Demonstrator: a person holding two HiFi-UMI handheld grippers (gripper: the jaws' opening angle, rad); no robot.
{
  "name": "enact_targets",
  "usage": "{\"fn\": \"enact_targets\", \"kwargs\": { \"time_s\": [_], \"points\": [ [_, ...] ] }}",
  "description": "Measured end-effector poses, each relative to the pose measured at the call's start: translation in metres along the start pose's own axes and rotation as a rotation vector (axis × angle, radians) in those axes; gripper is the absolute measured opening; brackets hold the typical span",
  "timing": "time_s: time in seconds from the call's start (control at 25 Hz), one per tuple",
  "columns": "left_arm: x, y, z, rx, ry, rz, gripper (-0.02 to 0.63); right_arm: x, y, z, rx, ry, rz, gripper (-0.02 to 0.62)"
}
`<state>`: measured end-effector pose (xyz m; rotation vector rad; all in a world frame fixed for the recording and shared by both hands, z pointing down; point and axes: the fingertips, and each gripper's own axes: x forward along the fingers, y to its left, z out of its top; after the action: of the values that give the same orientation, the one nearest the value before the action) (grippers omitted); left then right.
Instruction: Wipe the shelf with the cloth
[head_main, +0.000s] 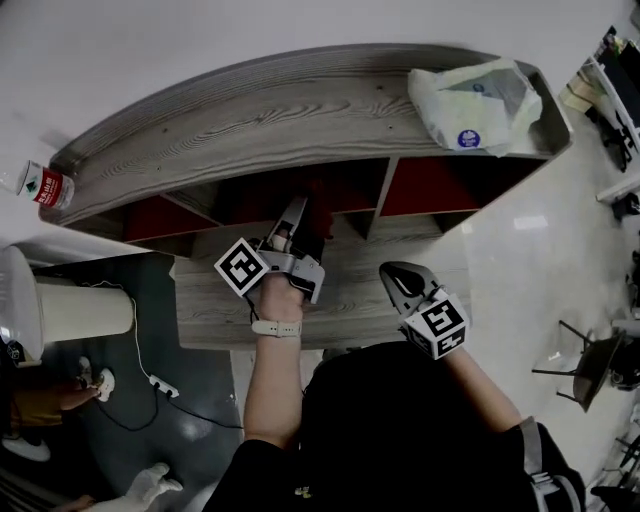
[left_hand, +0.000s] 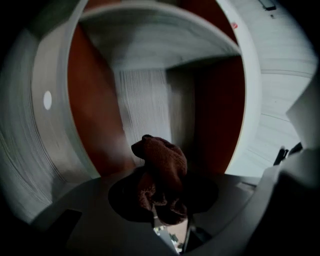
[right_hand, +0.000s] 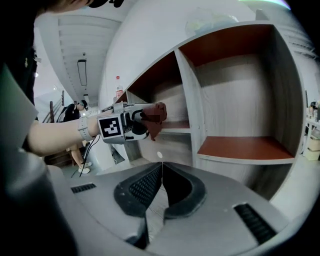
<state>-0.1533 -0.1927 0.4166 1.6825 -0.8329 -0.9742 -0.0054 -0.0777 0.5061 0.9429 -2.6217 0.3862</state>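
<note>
Left gripper is clamping the dark red cloth and holding it inside a red-backed middle compartment of the wooden shelf, while right gripper, jaws pressed together on nothing, is hovering off the shelf's front edge.
</note>
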Motion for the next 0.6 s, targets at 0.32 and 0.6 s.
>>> {"fn": "enact_targets", "kwargs": {
  "time_s": [0.32, 0.6],
  "points": [
    [-0.058, 0.007, 0.080, 0.053, -0.181, 0.055, 0.132, 0.027, 0.028, 0.006, -0.035, 0.015, 0.079, -0.002],
    [-0.083, 0.004, 0.115, 0.079, -0.255, 0.087, 0.132, 0.044, 0.042, 0.010, -0.048, 0.021, 0.115, -0.002]
  ]
}}
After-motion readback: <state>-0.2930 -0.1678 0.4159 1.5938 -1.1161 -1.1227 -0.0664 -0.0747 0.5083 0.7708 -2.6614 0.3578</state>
